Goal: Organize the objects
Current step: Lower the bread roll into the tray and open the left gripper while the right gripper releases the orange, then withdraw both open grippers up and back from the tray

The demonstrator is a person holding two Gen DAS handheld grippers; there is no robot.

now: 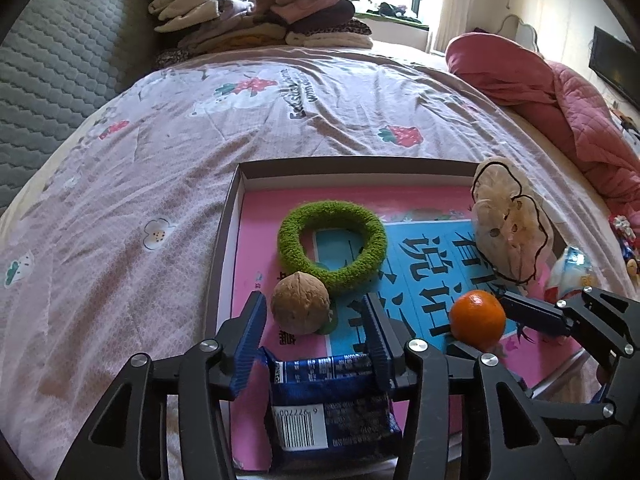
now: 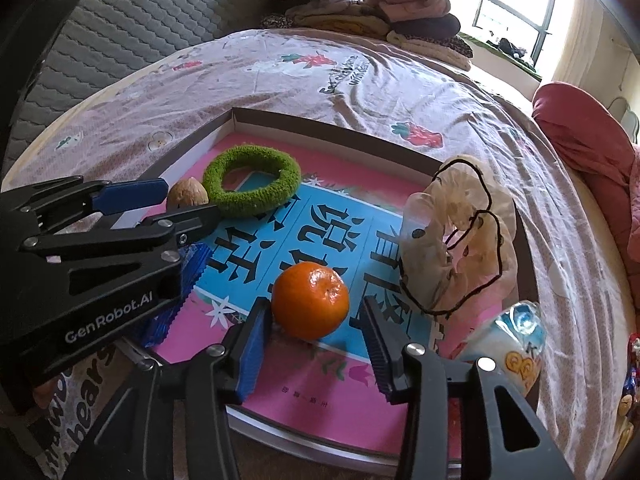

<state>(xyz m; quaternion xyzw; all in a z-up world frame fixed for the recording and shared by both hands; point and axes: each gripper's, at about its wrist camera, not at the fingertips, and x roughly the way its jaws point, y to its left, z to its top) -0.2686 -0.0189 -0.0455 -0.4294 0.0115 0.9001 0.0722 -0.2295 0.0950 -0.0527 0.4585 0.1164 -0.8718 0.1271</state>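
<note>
Your left gripper (image 1: 316, 332) shows matt black arms, bright metal rivets and ribbed blue pads around a glossy blue foil packet (image 1: 332, 404). In the smooth printed cardboard tray (image 1: 236, 184) you see a fuzzy green cloth ring (image 1: 332, 244), a rough walnut (image 1: 300, 308), a dimpled glossy orange (image 2: 310, 300) and sheer gauzy fabric (image 2: 460, 240).

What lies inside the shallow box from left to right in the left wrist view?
Walnut → green fuzzy ring → orange → beige scrunchie at the right wall of the box. I leave out the blue snack packet, which sits between the left tongs below the walnut and ring.
</note>
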